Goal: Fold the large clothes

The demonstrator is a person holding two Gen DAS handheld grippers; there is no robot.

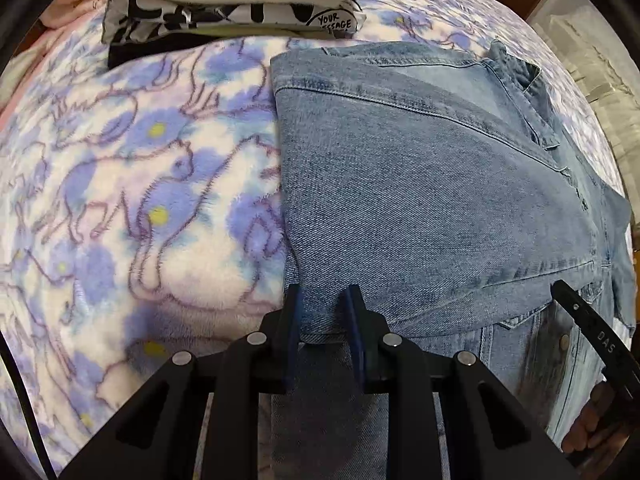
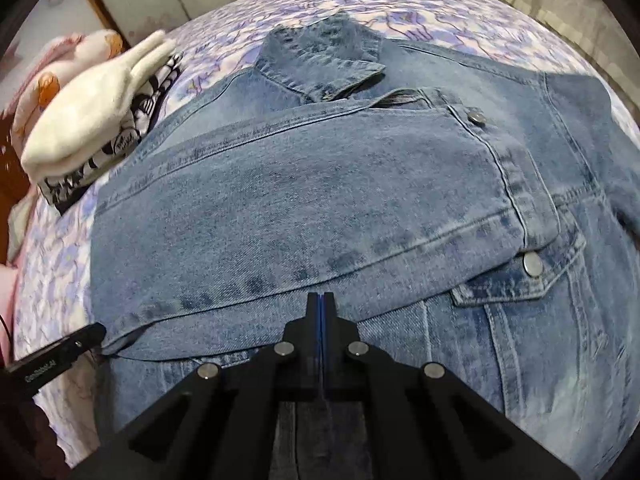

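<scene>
The denim jacket lies spread on the flowered fleece blanket, front up, with one sleeve already laid across its chest. I take the jacket's chest pocket as my landmark: the sleeve's cuff ends just above that pocket, and the collar sits beyond it at the far end.

My left gripper is well to the pocket's left, at the jacket's folded outer edge. A thick bunch of denim sits between its part-closed jaws, which look clamped on it. My right gripper hovers between the left one and the pocket, jaws pressed fully together with nothing between them that I can see; the tips seem to rest at the sleeve's lower seam.

I judge this denim heavy and stiff: it should hold a crease but resist bending at seams and metal snaps. It isn't slippery or fragile. I'd grip through doubled seams at the hem corners rather than single cloth. A stack of folded clothes sits beyond the jacket, far from the pocket.
</scene>
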